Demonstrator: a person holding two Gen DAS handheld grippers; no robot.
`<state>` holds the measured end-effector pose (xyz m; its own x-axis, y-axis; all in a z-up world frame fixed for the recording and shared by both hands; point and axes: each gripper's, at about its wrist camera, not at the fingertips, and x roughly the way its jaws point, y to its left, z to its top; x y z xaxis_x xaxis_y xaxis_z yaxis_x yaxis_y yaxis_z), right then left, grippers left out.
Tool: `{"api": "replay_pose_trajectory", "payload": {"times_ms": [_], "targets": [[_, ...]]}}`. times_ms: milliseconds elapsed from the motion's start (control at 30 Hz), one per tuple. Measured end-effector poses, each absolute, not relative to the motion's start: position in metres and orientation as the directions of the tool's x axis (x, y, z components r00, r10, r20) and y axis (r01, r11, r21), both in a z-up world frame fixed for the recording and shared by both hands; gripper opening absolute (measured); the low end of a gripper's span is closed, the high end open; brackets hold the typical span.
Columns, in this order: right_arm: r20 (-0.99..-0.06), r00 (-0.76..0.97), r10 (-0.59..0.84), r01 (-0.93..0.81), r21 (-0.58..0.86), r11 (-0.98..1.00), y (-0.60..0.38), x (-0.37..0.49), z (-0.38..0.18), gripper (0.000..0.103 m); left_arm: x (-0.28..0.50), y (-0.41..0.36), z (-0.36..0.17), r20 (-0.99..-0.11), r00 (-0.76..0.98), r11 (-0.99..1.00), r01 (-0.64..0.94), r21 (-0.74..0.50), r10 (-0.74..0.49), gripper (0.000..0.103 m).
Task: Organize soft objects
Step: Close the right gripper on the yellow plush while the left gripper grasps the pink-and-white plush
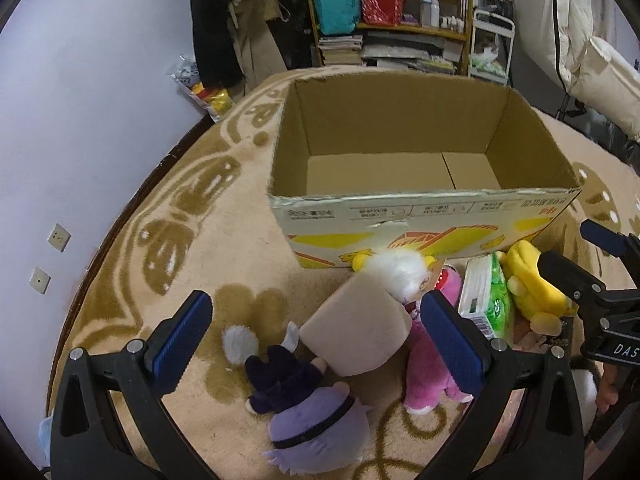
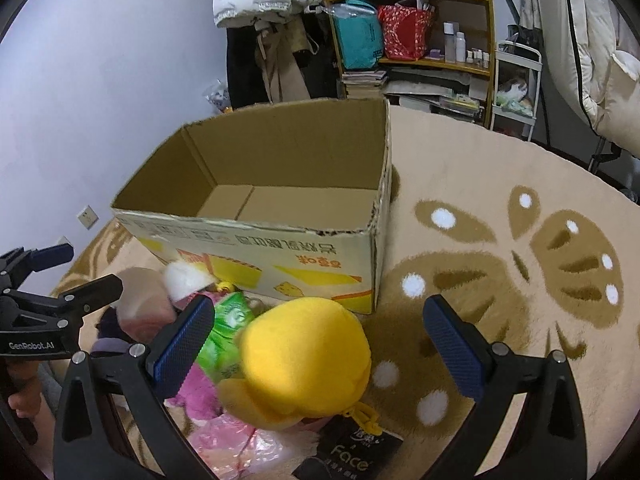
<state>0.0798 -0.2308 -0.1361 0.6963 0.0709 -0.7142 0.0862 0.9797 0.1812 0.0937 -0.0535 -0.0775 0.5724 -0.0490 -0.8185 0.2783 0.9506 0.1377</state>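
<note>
An open empty cardboard box (image 1: 420, 216) stands on the rug; it also shows in the right wrist view (image 2: 256, 240). In front of it lies a pile of soft things. My left gripper (image 1: 320, 340) is open above a beige cushion-like plush (image 1: 356, 328), with a purple doll (image 1: 316, 424) and a pink plush (image 1: 424, 372) beside it. My right gripper (image 2: 320, 352) is open, its jaws either side of a yellow plush (image 2: 308, 356), not touching it. A green tissue pack (image 1: 484, 300) lies between the piles and shows in the right wrist view (image 2: 228, 332).
A beige and brown patterned rug (image 2: 500, 280) covers the floor. A shelf with bags and bottles (image 1: 384, 12) and hanging coats (image 2: 272, 40) stand behind the box. A black packet (image 2: 352, 456) and a pink plastic bag (image 2: 232, 440) lie near the front.
</note>
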Motion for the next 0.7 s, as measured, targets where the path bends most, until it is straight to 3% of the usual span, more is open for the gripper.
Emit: {"api": "replay_pose_trajectory", "payload": {"times_ms": [467, 567, 700], "targets": [[-0.770, 0.619, 0.153, 0.082, 0.257, 0.963, -0.238, 0.095, -0.171, 0.103, 0.110, -0.062, -0.117, -0.870, 0.493, 0.936, 0.311, 0.167, -0.009, 0.103], [-0.766, 0.614, 0.188, 0.076, 0.295, 0.952, -0.240, 0.094, -0.171, 0.094, 0.111, -0.060, -0.120, -0.878, 0.479, 0.938, 0.312, 0.149, -0.019, 0.103], [-0.776, 0.592, 0.217, 0.071, 0.319, 0.945, -0.240, 0.095, -0.174, 0.093, 0.111, -0.060, -0.124, -0.887, 0.461, 0.939, 0.321, 0.128, -0.037, 0.103]]}}
